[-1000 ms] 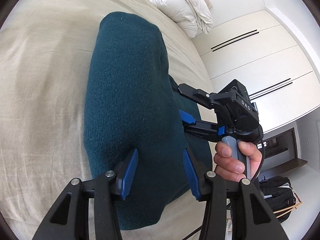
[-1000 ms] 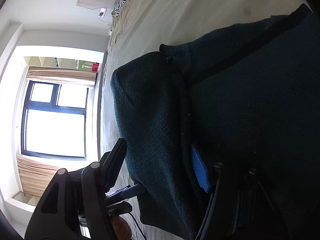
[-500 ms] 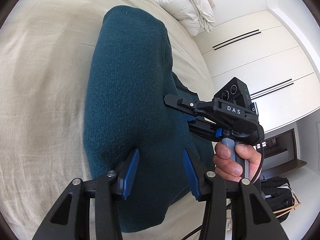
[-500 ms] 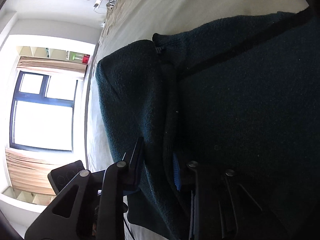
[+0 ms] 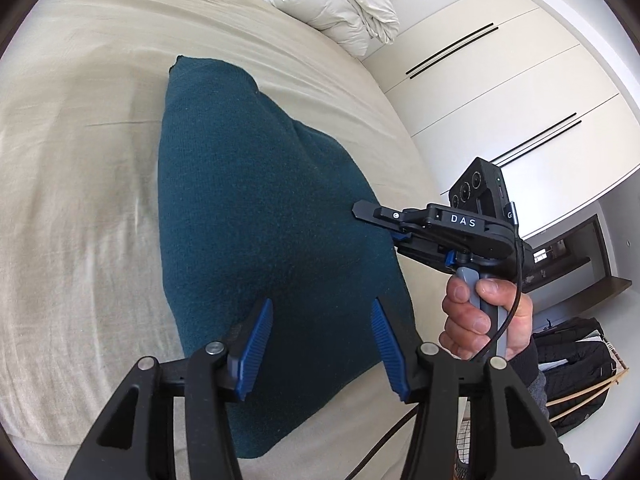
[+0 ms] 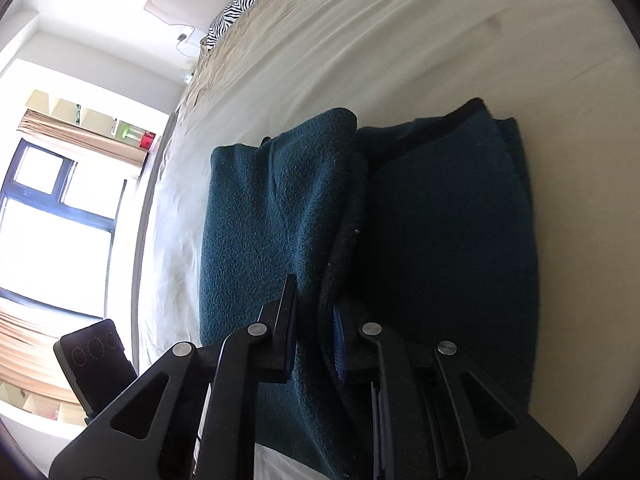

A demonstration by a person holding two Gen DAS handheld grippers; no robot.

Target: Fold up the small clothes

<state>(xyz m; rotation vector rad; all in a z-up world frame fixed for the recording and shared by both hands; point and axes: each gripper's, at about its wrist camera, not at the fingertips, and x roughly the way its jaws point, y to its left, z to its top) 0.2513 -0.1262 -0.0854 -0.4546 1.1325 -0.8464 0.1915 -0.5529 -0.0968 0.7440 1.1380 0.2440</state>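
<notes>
Bedroom surface: beige bed sheet (image 5: 80,208) carried the whole job; white duvet bundle (image 5: 332,4) lay beyond the far end of the garment, wardrobe doors (image 5: 500,92) off to its right.
Garment: teal knit sweater (image 5: 256,220) lay on the sheet, doubled over on itself, its layered edges facing your right-hand tool.
Left gripper (image 5: 320,344): you held it spread wide, blue pads (image 5: 256,344) clear either side, gripping nothing, poised over the sweater's near end.
Right gripper (image 6: 316,320): you had it clenched on the sweater's upper fold layer, knit pinched between the jaws at the garment's right edge.
Right hand (image 5: 484,320): wrapped round the grey handle, beside the sweater's near right corner.
Risk, slippage: thick knit in a narrow pinch could have pulled free had you tugged sideways.
Risk, skew: with only one edge held, dragging the layer would likely have twisted the fold off square.
Risk, extra layers: I could not tell how many layers sat in the right jaws; catching a lower one would have lifted the whole stack.
Risk, bunching: sheet showed creases near the sweater; friction there could have rucked the bottom layer.
</notes>
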